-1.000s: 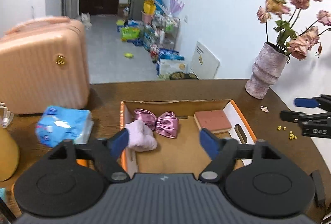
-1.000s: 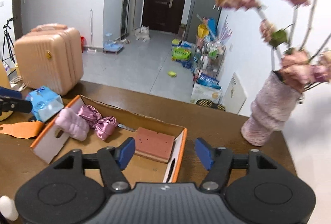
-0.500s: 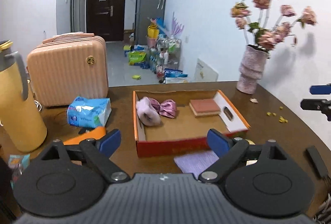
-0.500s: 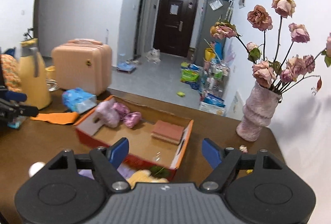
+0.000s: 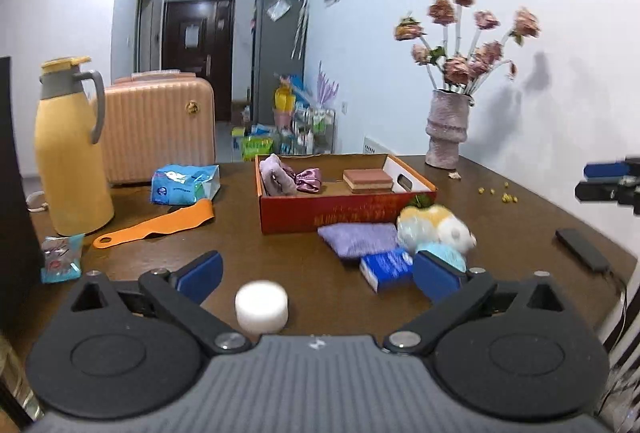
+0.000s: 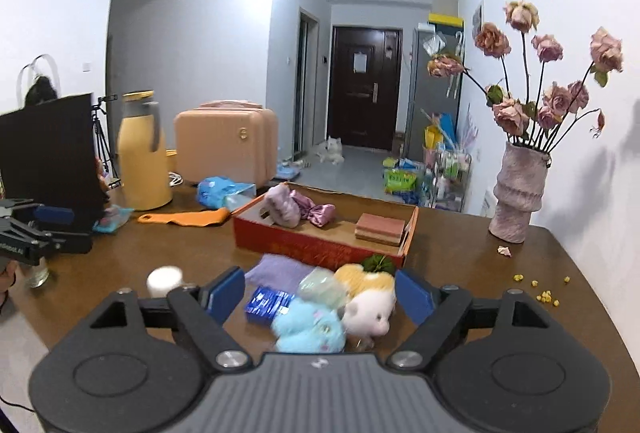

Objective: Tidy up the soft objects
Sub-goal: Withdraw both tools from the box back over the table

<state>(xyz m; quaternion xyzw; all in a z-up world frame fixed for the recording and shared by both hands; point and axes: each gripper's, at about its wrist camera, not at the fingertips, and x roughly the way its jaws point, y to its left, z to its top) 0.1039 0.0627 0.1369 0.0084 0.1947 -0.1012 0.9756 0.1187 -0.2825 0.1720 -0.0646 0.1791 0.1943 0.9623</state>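
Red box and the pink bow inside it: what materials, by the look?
Red box: looks like cardboard, matte; brown raw inner walls and a cut-out handle hole show. Pink bow: likely satin-type fabric, with glossy highlights along gathered folds.

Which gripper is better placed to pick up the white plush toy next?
Right. The right gripper, jaws opening and empty, frames the white plush toy just ahead. From the left gripper the toy lies off beyond its right finger.

From here, the gold print on the red box (image 5: pixel 344 211) is too blurred to read.
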